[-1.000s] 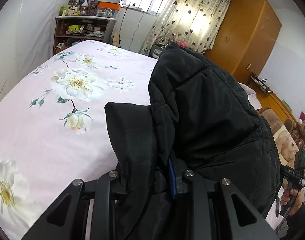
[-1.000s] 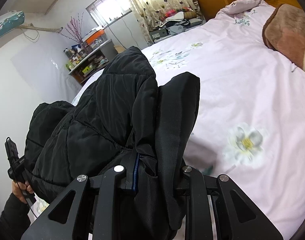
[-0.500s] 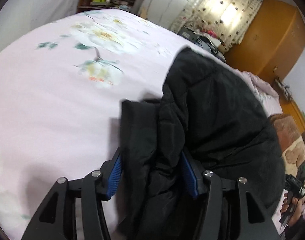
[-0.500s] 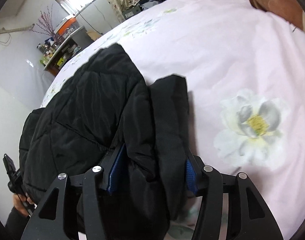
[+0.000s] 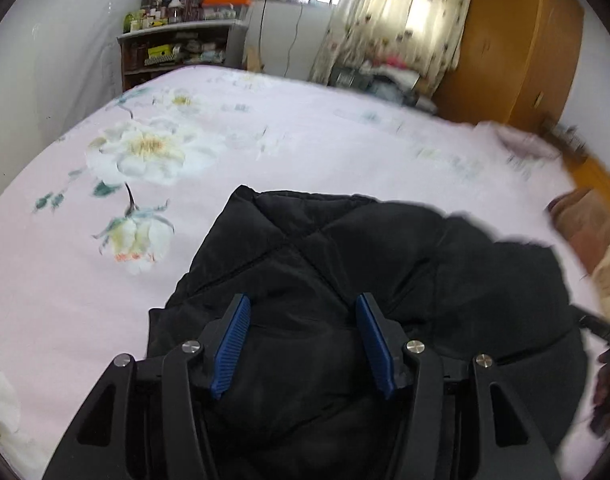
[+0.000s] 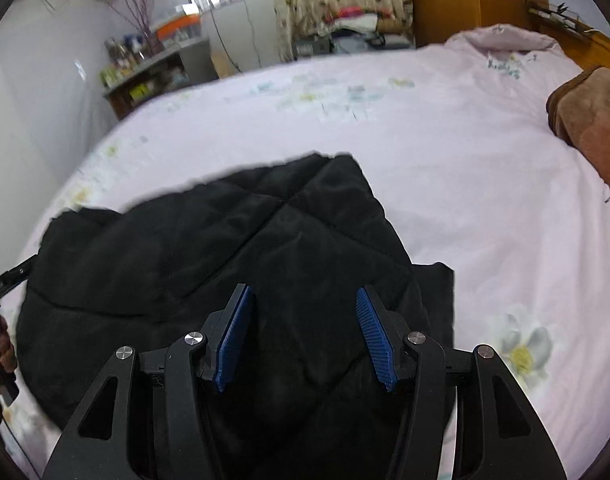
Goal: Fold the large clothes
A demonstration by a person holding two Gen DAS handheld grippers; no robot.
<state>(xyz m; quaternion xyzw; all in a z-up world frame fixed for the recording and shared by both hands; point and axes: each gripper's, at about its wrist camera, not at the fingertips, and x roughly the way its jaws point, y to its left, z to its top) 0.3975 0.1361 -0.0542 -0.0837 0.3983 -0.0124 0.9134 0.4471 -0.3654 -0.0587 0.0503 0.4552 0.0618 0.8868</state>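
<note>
A black quilted jacket [image 5: 345,264] lies folded in a flat bundle on the pink floral bed sheet [image 5: 105,240]; it also shows in the right wrist view [image 6: 225,248]. My left gripper [image 5: 303,340] is open just above the jacket's near left part, with its blue pads [image 5: 231,346] apart and nothing between them. My right gripper [image 6: 305,336] is open above the jacket's near right part, its blue pads [image 6: 375,340] apart and empty.
The pink sheet [image 6: 465,180] spreads wide beyond the jacket. A brown blanket [image 6: 589,120] lies at the right. A cluttered shelf [image 5: 177,44], a curtained window [image 5: 385,20] and a wooden wardrobe [image 5: 517,40] stand past the far bed edge.
Both grippers were shut on the raised jacket a second ago. They lowered it onto the bed, opened and let go; the jacket now lies flat.
</note>
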